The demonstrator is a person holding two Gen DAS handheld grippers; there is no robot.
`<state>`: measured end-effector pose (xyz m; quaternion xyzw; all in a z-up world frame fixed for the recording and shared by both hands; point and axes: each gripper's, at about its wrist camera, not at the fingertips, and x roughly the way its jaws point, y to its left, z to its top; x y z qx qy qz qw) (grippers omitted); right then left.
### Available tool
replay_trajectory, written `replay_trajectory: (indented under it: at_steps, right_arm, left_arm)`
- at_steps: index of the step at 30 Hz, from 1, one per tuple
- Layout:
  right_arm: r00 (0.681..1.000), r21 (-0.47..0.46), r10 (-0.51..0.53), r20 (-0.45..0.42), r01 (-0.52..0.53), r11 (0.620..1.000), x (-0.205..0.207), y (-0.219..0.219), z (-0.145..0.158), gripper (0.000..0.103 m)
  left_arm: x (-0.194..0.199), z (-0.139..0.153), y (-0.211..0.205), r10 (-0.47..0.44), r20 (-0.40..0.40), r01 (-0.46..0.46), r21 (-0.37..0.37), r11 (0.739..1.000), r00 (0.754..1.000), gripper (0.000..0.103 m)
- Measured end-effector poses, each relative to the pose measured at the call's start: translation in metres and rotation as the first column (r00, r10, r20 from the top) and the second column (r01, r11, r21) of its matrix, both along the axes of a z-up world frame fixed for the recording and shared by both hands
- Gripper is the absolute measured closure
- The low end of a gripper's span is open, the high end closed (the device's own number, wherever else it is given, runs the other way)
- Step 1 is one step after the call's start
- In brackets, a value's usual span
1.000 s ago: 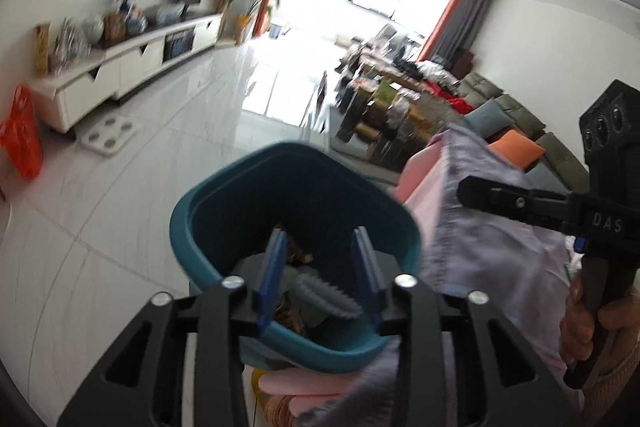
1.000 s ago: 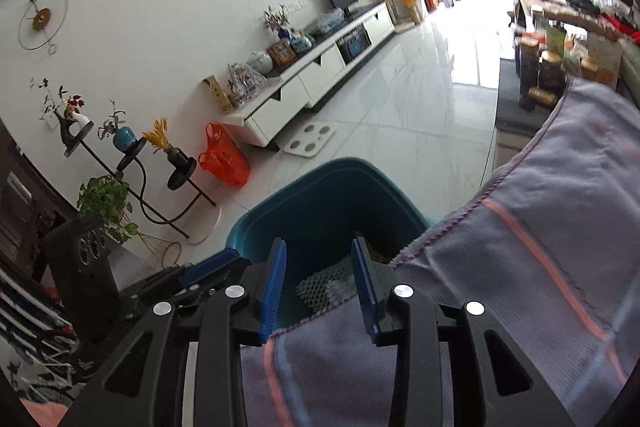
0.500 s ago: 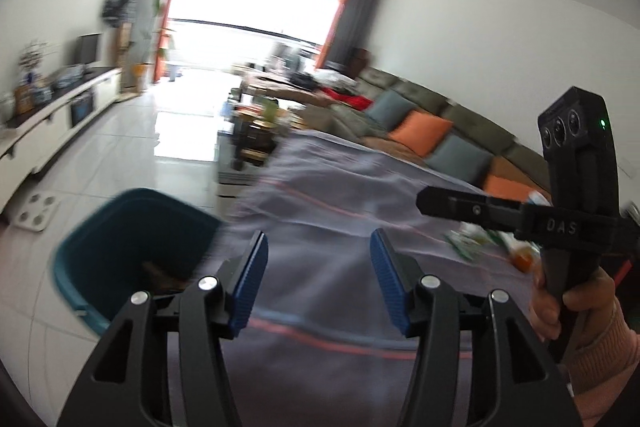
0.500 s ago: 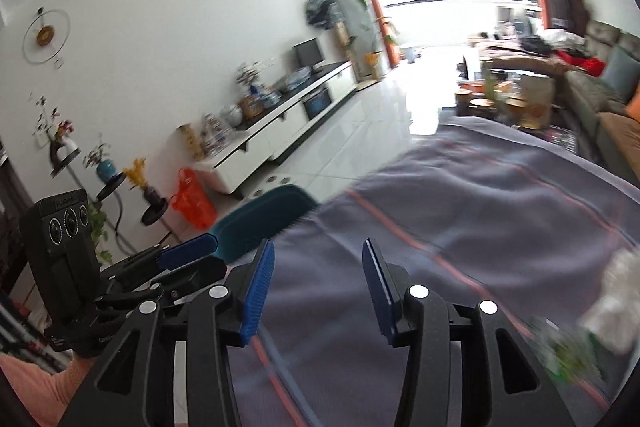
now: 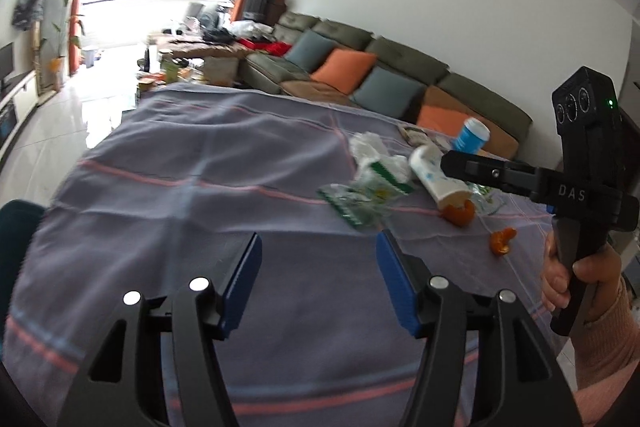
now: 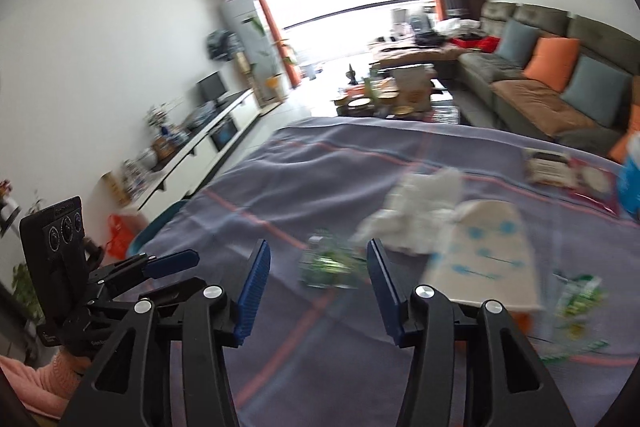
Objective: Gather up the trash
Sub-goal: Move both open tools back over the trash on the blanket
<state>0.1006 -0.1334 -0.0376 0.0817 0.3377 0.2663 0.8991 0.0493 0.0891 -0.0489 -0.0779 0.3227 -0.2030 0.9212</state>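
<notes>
Trash lies on a purple-grey tablecloth [image 5: 200,211]: a green crumpled wrapper [image 5: 352,205], white tissue [image 5: 370,147], a white tube with blue dots [image 5: 434,177], orange peel pieces [image 5: 458,213] and a blue-white cup [image 5: 472,135]. My left gripper [image 5: 318,279] is open and empty above the cloth, short of the wrapper. My right gripper [image 6: 316,283] is open and empty, with the green wrapper [image 6: 330,265] just beyond its fingers; the tube [image 6: 486,259] and tissue [image 6: 420,215] lie to its right. The teal bin [image 5: 16,247] shows at the table's left edge.
A flat snack packet [image 6: 552,167] lies at the far right of the table. A green sofa with orange and blue cushions [image 5: 360,67] runs behind. A white TV cabinet [image 6: 192,151] lines the left wall. An orange bag [image 6: 120,231] sits on the floor near the bin.
Both grippers have swung right from over the teal bin to over the table and opened wider. The trash pile has come into view; the bin has slid to the left edge.
</notes>
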Motion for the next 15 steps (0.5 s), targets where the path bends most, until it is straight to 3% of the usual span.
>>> replay_trajectory:
  at_steps: [4,15]
  right_arm:
    - [0.996,0.005,-0.083,-0.012,0.083,0.997,0.008,-0.035,-0.005,0.051]
    - [0.977,0.008,-0.193,-0.094,0.194,0.981,0.033,-0.085,-0.029,0.046]
  left_arm:
    - [0.013,0.0,-0.018,-0.05,-0.031,0.049,-0.013,0.999,0.998,0.035]
    - [0.052,-0.004,-0.05,-0.061,-0.133,0.062,0.0,0.998,0.989,0.035]
